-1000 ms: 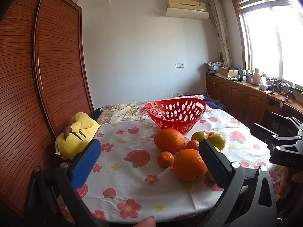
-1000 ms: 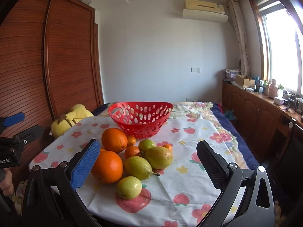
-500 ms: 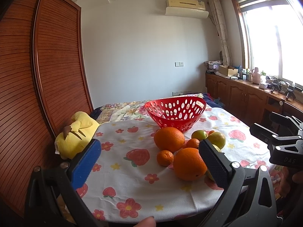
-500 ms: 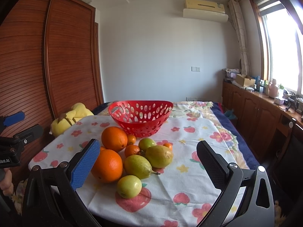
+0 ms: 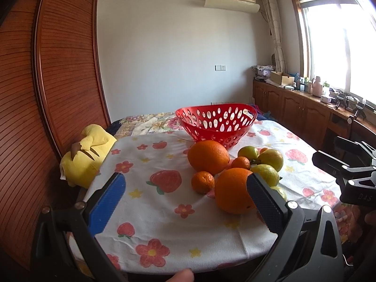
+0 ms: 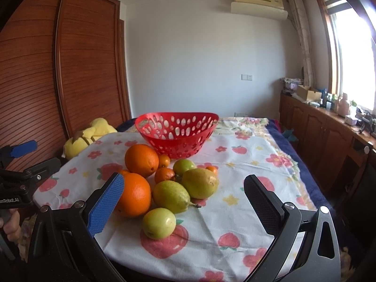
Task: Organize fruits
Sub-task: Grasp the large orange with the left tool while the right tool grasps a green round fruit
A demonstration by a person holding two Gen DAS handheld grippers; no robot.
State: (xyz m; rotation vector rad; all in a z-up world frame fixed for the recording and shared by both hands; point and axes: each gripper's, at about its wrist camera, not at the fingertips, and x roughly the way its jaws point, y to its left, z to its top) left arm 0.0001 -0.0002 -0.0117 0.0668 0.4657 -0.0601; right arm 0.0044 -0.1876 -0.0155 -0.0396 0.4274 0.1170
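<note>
An empty red perforated basket (image 5: 216,122) (image 6: 176,130) stands at the back of a table with a fruit-print cloth (image 5: 164,202) (image 6: 246,164). In front of it lie two large oranges (image 5: 208,156) (image 6: 135,193), several small tangerines (image 5: 202,182) (image 6: 164,175), two pears (image 6: 171,196) (image 6: 199,183) and a small green apple (image 6: 159,223). My left gripper (image 5: 185,201) is open and empty at the near table edge, left of the pile. My right gripper (image 6: 183,204) is open and empty, with the near apple and pear between its fingers but untouched.
A yellow plush toy (image 5: 87,154) (image 6: 87,137) lies at the table's left edge against a wooden wardrobe (image 5: 47,94). A wooden counter with clutter (image 6: 329,122) runs along the right wall under the window.
Both views have shifted only slightly; the fruit and basket have not moved and both grippers stay open.
</note>
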